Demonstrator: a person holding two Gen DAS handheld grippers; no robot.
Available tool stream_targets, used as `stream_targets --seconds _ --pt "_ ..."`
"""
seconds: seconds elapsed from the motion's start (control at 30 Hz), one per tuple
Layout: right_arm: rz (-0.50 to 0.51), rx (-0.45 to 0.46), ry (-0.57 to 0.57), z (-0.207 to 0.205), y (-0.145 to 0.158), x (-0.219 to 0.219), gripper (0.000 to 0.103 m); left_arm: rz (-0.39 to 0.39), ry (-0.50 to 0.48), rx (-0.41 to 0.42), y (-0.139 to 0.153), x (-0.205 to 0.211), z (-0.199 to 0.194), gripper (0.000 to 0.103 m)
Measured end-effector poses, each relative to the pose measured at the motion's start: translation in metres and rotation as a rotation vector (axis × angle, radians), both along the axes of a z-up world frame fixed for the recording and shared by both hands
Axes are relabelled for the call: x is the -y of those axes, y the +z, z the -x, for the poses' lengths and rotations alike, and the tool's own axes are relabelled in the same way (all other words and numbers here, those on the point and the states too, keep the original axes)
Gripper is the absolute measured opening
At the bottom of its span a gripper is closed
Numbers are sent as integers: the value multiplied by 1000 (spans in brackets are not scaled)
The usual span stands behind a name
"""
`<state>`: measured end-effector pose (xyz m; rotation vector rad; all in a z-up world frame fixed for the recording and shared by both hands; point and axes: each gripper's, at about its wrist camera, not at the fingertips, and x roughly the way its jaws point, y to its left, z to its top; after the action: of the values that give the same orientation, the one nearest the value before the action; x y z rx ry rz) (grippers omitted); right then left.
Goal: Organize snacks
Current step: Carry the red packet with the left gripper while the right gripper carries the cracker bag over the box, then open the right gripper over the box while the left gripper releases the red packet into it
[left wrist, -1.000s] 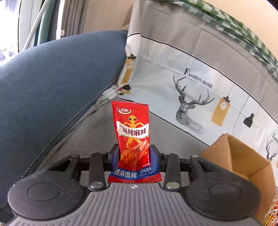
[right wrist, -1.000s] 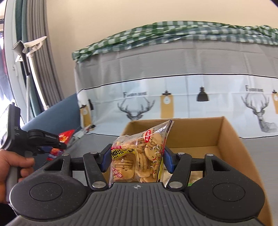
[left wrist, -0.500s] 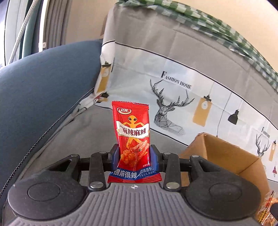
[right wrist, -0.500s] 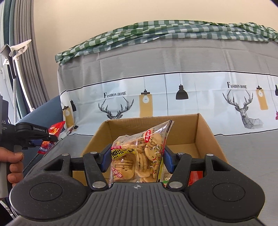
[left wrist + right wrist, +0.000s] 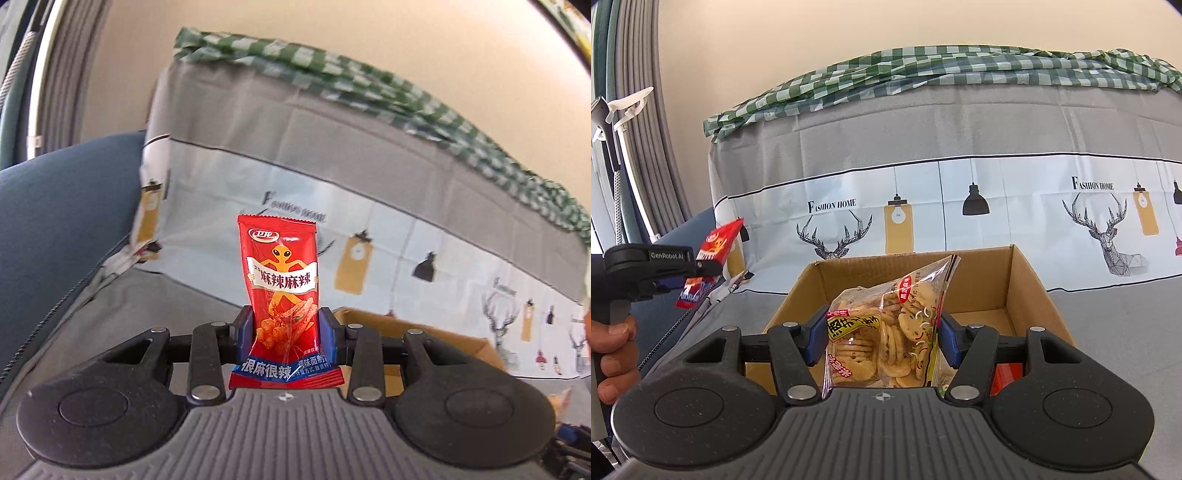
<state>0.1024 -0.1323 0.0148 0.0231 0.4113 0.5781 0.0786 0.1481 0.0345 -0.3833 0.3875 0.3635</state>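
My left gripper (image 5: pixel 285 328) is shut on a red spicy snack packet (image 5: pixel 282 291), held upright in the air. It also shows at the left of the right wrist view (image 5: pixel 709 266), left of the box. My right gripper (image 5: pixel 882 339) is shut on a clear bag of small biscuits (image 5: pixel 890 332), held over the near edge of an open cardboard box (image 5: pixel 1027 280). The box's far rim shows in the left wrist view (image 5: pixel 424 332) behind the right finger. Something red (image 5: pixel 1008 376) lies inside the box, mostly hidden.
The box stands on a grey cloth-covered surface (image 5: pixel 1126 332). Behind it rises a covered block with deer and lamp prints (image 5: pixel 960 206), a green checked cloth (image 5: pixel 923 70) on top. A dark blue cushion (image 5: pixel 55 221) lies left. Curtains (image 5: pixel 639 110) hang at far left.
The left gripper has swung right and lifted with the red packet, so the box rim now sits behind its fingers. The right gripper has drifted left over the box, still holding the biscuits.
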Motion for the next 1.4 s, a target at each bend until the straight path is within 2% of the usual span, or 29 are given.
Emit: stream_targets --seconds 0.2,0.43,0.83,0.97,1.0,1.07,1.1,1.3,1.4 --pt "6 16 -23 0 1 -1 61 -1 -81 71 8 16 -1 40" --pt "-30 34 -109 -3 3 9 61 10 -202 141 14 35 -2 40" --pt "-58 107 -214 -2 9 24 61 -2 -420 206 15 69 -2 40" --pt "-61 121 -224 0 10 25 62 40 -524 218 14 77 -2 43" --pt "-63 119 -224 -1 10 26 66 62 -551 216 13 78 -3 45" --pt "-68 103 -220 -2 9 25 73 94 -584 221 11 80 -4 62" --pt "-68 97 -220 -2 8 24 77 95 -586 228 11 81 -4 63" --pt "-59 121 -209 1 11 23 82 77 -579 225 11 84 -3 63" --pt "-60 119 -204 2 12 24 91 60 -569 214 11 85 4 68"
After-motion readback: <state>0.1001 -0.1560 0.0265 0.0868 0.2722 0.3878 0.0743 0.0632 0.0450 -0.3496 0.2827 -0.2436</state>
